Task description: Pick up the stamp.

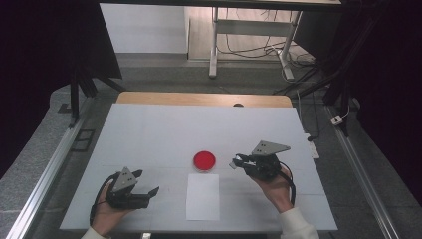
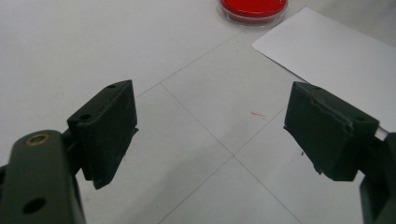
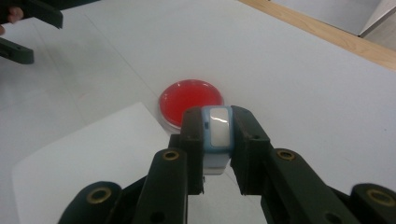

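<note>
Since your right gripper (image 3: 216, 135) already has its jaws clamped on that small pale-blue block (image 3: 217, 133), the job now looks like getting it over the red dish (image 3: 191, 102) or the white paper sheet (image 1: 202, 195) without fumbling it. I can't tell which one is the target, so keep both in sight as you go.

A couple of tips: the jaws pinch the block on its two long sides, which looks like a decent hold, but keep your wrist level so it doesn't slide out forward. Come in slow and low, and only let go once it's resting on the surface.

In the right gripper view the block's long axis runs straight ahead along the jaws, with the far end aimed at the dish and the glossy white face up. It's held in the air just short of the dish, near the sheet's corner.

Your left gripper (image 1: 142, 190) sits at the near left of the surface (image 1: 149, 129), jaws wide apart and holding nothing.
</note>
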{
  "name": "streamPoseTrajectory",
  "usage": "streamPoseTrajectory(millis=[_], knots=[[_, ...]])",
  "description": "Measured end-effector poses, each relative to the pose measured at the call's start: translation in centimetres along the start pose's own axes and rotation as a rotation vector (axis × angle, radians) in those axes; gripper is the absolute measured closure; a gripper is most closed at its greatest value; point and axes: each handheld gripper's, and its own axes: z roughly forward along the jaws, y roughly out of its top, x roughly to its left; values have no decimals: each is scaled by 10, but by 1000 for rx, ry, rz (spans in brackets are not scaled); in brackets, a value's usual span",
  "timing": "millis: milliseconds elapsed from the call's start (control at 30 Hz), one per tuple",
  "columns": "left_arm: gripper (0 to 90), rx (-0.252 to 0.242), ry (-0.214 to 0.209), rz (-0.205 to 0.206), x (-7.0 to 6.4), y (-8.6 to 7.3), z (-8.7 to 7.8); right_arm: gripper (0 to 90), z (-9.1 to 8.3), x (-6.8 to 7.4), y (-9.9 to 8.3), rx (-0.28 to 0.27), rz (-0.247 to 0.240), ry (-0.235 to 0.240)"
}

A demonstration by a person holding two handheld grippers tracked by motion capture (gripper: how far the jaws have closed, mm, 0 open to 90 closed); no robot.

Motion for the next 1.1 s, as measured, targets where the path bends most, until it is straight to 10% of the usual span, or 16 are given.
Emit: streamPoseTrajectory(millis=[1100], knots=[[169, 0, -1, -2, -1, 0, 1, 749, -3, 31, 18, -62, 35, 108]])
